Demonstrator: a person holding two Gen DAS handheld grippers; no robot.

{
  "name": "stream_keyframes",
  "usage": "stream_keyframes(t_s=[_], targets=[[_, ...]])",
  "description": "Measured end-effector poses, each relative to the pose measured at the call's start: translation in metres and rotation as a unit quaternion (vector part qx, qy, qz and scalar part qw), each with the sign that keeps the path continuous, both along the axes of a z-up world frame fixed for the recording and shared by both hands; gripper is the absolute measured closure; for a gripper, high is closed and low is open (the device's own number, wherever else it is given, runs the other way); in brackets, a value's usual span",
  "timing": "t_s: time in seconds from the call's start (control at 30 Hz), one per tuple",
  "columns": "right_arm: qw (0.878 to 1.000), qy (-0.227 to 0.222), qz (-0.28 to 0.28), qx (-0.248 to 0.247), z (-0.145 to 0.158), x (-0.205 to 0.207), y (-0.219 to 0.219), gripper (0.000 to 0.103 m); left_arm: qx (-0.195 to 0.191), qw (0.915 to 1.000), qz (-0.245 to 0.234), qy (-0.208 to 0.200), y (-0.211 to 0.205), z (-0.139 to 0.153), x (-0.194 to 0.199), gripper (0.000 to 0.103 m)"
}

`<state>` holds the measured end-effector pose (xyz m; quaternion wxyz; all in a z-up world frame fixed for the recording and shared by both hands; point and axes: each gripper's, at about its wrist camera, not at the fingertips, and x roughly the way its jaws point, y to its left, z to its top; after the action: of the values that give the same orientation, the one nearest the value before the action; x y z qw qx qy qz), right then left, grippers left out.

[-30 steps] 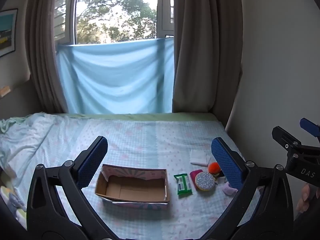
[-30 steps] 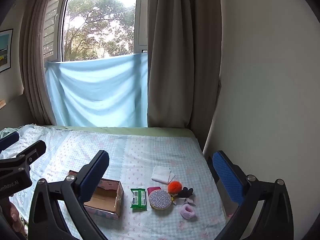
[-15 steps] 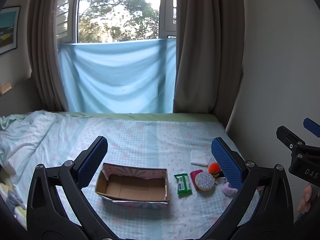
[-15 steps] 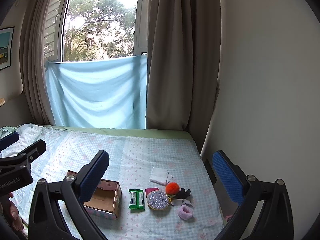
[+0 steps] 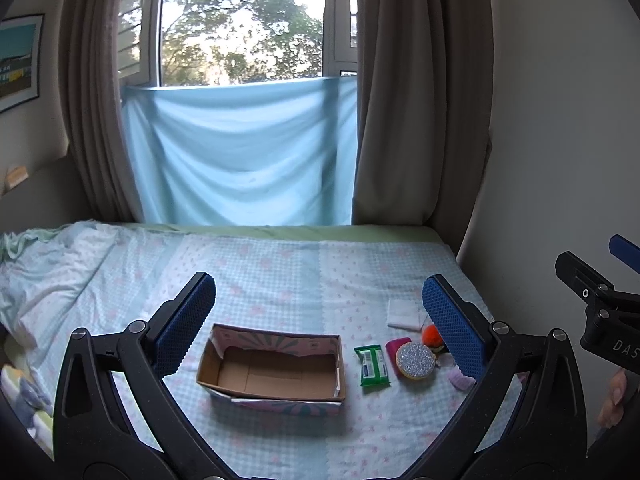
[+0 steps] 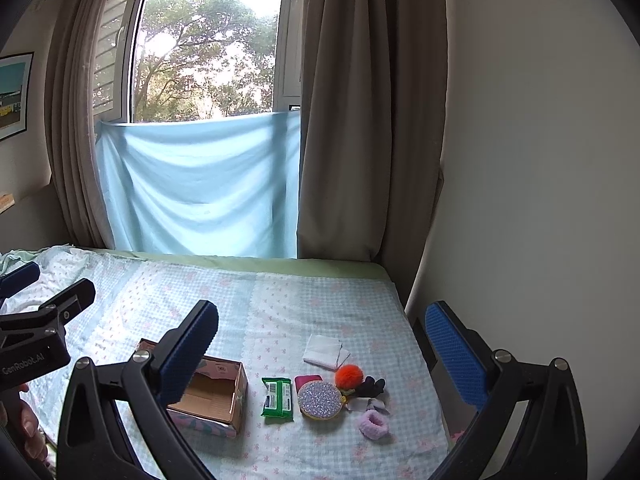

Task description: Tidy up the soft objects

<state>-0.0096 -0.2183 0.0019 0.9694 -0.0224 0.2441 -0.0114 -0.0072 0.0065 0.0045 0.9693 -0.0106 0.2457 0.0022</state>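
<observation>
while both the left gripper (image 5: pixel 319 320) and the right gripper (image 6: pixel 321 344) hang spread wide and hold nothing, the cardboard box (image 5: pixel 272 368) lies open on the bed (image 5: pixel 280 272). beside it, toward the right edge of the bed, lie a green packet (image 6: pixel 277 397), a glitter disc (image 6: pixel 319 399), an orange pompom (image 6: pixel 349 375), a white cloth (image 6: pixel 325 351) and a pink scrunchie (image 6: pixel 374 424).

The left gripper (image 5: pixel 318 320) has black plastic arms with triangular cut-outs, silver screws at the joints, and fingers faced with blue, finely dimpled pads (image 5: pixel 186 322). The right gripper (image 6: pixel 334 350) is built the same, blue pads (image 6: pixel 456 354) included. White lettering marks their bodies ("GenRobot.AI" on the left one, "DAS" on the right). Bare fingers (image 6: pixel 30 426) with pale nails show beside each handle.
</observation>
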Motion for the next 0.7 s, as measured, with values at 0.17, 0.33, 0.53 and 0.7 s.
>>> stream_keyframes(t_s=[0.17, 0.33, 0.53, 0.7], targets=[[1.0, -0.001, 0.0, 0.001, -0.0009, -0.002, 0.001, 0.0, 0.001, 1.0, -0.002, 0.001, -0.0013, -0.0002, -0.0011, 0.0], [1.0, 0.001, 0.0, 0.0, -0.0014, -0.0038, 0.0027, 0.0, 0.002, 1.0, -0.003, 0.004, -0.0022, -0.0017, -0.0017, 0.0], [1.0, 0.004, -0.001, 0.004, -0.0035, -0.0079, 0.0025, 0.0, 0.003, 1.0, -0.006, 0.008, -0.0029, -0.0032, -0.0028, 0.0], [1.0, 0.001, -0.002, 0.006, -0.0024, -0.0088, 0.0015, 0.0, 0.004, 0.9999, -0.007, 0.007, -0.0022, -0.0034, -0.0031, 0.0]])
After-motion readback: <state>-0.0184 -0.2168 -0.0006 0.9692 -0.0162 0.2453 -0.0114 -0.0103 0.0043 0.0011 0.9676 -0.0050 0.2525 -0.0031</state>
